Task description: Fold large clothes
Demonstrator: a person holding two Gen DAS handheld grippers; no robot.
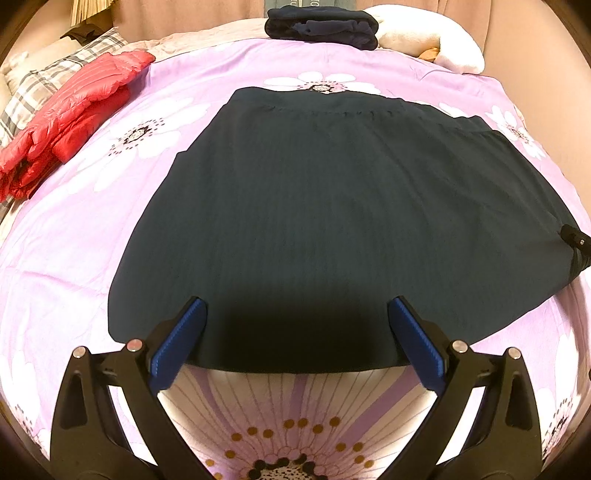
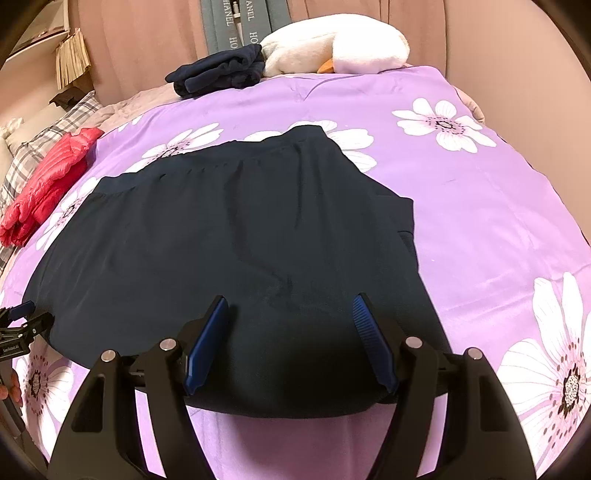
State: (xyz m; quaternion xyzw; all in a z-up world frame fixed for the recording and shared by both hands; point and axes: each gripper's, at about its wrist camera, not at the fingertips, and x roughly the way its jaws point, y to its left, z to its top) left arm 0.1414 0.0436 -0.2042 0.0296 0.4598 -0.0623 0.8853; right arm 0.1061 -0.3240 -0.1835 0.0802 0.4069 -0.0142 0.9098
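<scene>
A large dark teal garment [image 1: 332, 206] lies spread flat on the purple flowered bedspread [image 1: 74, 258], its waistband at the far side. My left gripper [image 1: 297, 306] hovers over the garment's near hem, open, with nothing between its blue pads. In the right wrist view the same garment [image 2: 229, 236] fills the middle. My right gripper [image 2: 290, 301] stands open above the near hem, its blue pads clear of the cloth. The left gripper [image 2: 22, 321] shows at the left edge there, beside the garment's near left corner.
A red puffer jacket [image 1: 70, 118] lies at the left on the bedspread [image 2: 480, 221], beside a plaid pillow [image 1: 48, 81]. A folded navy garment [image 1: 321, 24] and a white plush toy [image 2: 332, 44] sit at the far side. Curtains hang behind the bed.
</scene>
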